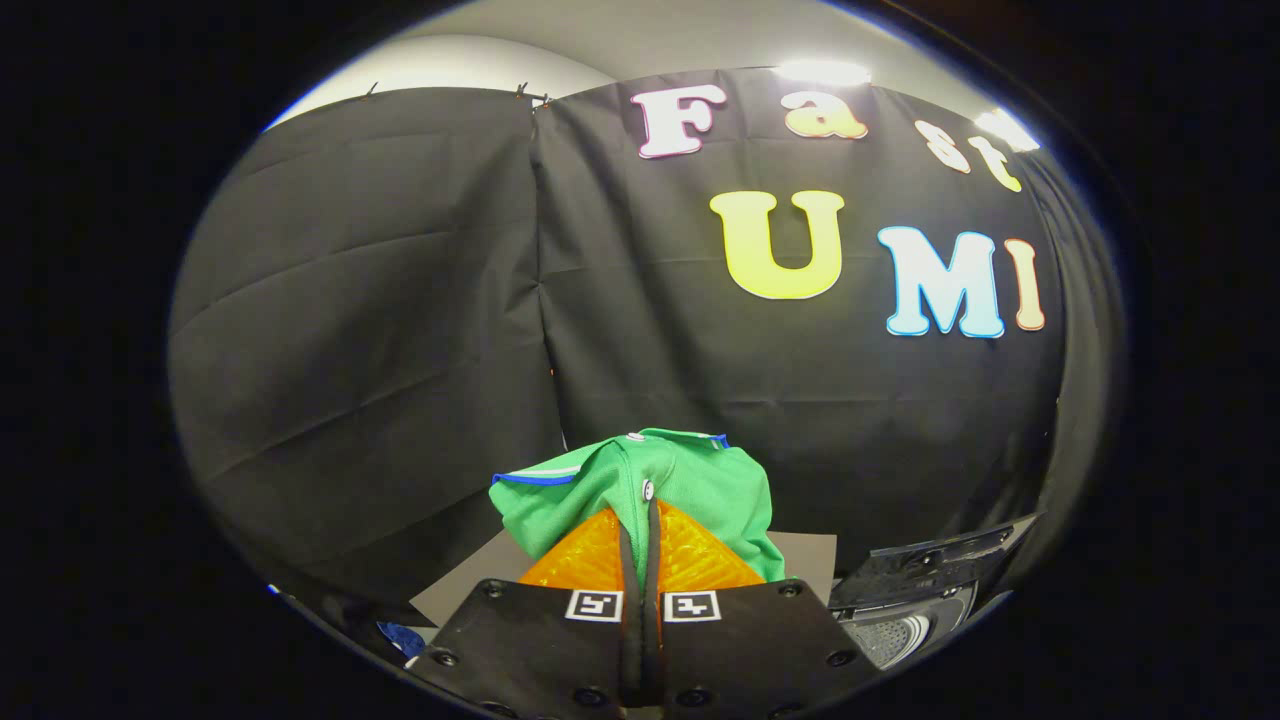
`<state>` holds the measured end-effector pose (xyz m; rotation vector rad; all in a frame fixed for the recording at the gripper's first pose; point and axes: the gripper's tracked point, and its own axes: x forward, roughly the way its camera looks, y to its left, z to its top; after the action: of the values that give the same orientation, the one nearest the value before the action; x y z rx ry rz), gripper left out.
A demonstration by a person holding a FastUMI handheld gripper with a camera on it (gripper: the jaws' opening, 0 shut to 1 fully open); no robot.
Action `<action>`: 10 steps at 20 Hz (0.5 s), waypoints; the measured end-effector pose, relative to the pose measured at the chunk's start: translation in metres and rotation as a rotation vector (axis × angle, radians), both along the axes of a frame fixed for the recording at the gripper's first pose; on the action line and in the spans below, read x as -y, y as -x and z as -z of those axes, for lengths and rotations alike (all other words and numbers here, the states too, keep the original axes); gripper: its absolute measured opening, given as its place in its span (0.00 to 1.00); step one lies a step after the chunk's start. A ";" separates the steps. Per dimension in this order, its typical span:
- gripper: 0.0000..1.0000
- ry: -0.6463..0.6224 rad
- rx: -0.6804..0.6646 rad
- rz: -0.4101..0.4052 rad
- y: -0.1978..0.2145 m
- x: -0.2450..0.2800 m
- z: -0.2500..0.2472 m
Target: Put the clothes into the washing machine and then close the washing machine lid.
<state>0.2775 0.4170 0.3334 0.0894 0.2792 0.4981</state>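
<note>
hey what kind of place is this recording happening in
Probably a staged recording booth set up for laundry, not a real home. Black cloth hangs as the wall, the washing machine sits open beside the fingers, and the gripper is shut on a green shirt.

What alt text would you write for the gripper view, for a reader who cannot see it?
The gripper is shut on a green garment, held up between its orange fingers before the black cloth wall. Lower, beside the fingers, part of the washing machine shows, with its drum visible.
</note>
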 end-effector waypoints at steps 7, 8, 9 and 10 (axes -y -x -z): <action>0.01 -0.019 0.019 0.074 -0.010 0.053 -0.016; 0.01 -0.021 0.023 0.088 -0.011 0.062 -0.018; 0.01 -0.021 0.025 0.101 -0.013 0.071 -0.020; 0.01 -0.022 0.026 0.114 -0.014 0.080 -0.019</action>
<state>0.2918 0.3370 0.3523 0.1196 0.2416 0.3887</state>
